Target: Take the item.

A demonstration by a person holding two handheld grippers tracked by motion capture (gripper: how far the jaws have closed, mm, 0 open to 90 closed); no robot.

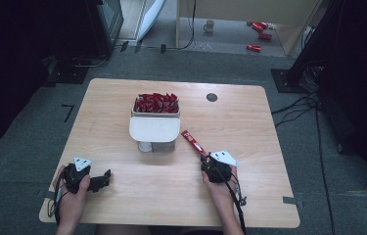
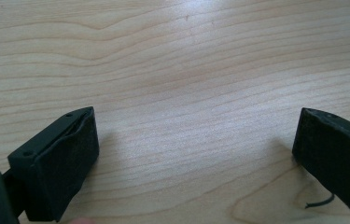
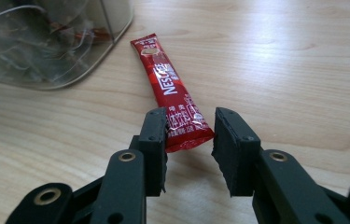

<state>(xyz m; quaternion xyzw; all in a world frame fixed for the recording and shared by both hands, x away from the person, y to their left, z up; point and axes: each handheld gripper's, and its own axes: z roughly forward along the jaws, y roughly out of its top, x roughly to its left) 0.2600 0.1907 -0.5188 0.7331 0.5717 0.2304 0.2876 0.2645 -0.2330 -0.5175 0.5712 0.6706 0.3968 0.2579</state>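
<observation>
Nescafé stick (image 3: 173, 100) lies flat on the desk (image 1: 122, 196) right of the box of red sticks (image 1: 155, 117), its near end between the right gripper's (image 3: 190, 135) parted, unclamped jaws, not yet lifted; left gripper (image 2: 196, 154) gapes wide, empty, near the front-left corner.

A light wooden table (image 1: 249, 196) stands on grey carpet. Near its middle sits a clear container (image 1: 155, 117) packed with red packets (image 1: 156, 103), its white lid (image 1: 154, 129) tipped toward the person. A single red packet (image 1: 193, 142) lies flat just right of it, running diagonally to the right gripper (image 1: 207, 159), whose tip is at the packet's near end. The left gripper (image 1: 103, 179) rests near the table's front left corner, pointing right. On the floor beyond are a mug (image 1: 209, 25) and loose red packets (image 1: 259, 34).
</observation>
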